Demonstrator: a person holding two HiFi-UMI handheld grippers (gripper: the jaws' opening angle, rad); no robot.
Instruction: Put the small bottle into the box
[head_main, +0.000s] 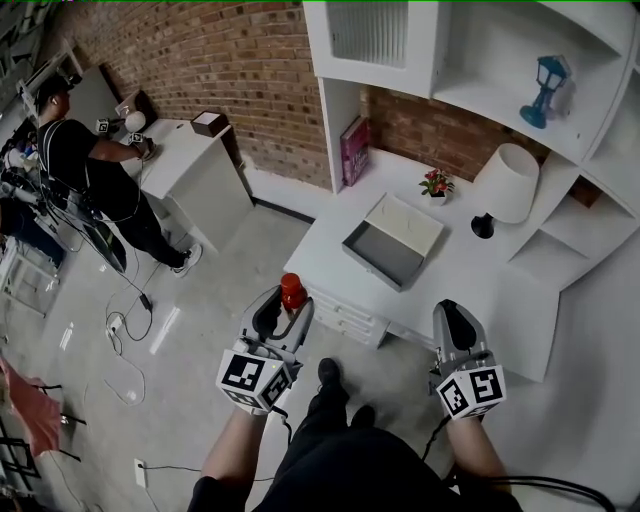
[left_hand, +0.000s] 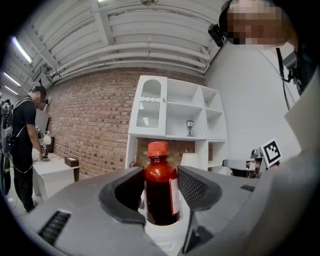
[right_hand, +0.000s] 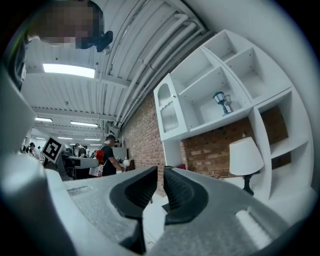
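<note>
Head view: the left gripper (head_main: 283, 306) holds a small dark-red bottle (head_main: 291, 291) with an orange-red screw cap, seen here from above, so that mostly the cap shows between the grey jaws. The bottle hangs just off the front-left edge of the white corner desk (head_main: 480, 285) and well short of the open grey box (head_main: 383, 256), a shallow rectangular tray whose pale lid (head_main: 405, 222) lies folded back behind it on the desktop. Left gripper view: the left gripper (left_hand: 160, 189) has both jaw pads pressed against the sides of the small dark-red bottle (left_hand: 160, 195). The bottle's long axis runs vertically, cap uppermost and base down between the jaws, and a white label strip (left_hand: 174, 193) shows on the bottle's right flank. Right gripper view: the right gripper (right_hand: 158, 186) has its jaws drawn to a narrow slit with nothing between them. In the head view the right gripper (head_main: 450, 322) is held over the desk's front edge, apart from the box. Behind the box on the desk stand a white-shaded table lamp (head_main: 505, 185), a small potted plant with red flowers (head_main: 435, 184) and an upright pink book (head_main: 353, 150). A person in dark clothes (head_main: 80, 170) stands at a separate white table (head_main: 190, 170) at far left.
</note>
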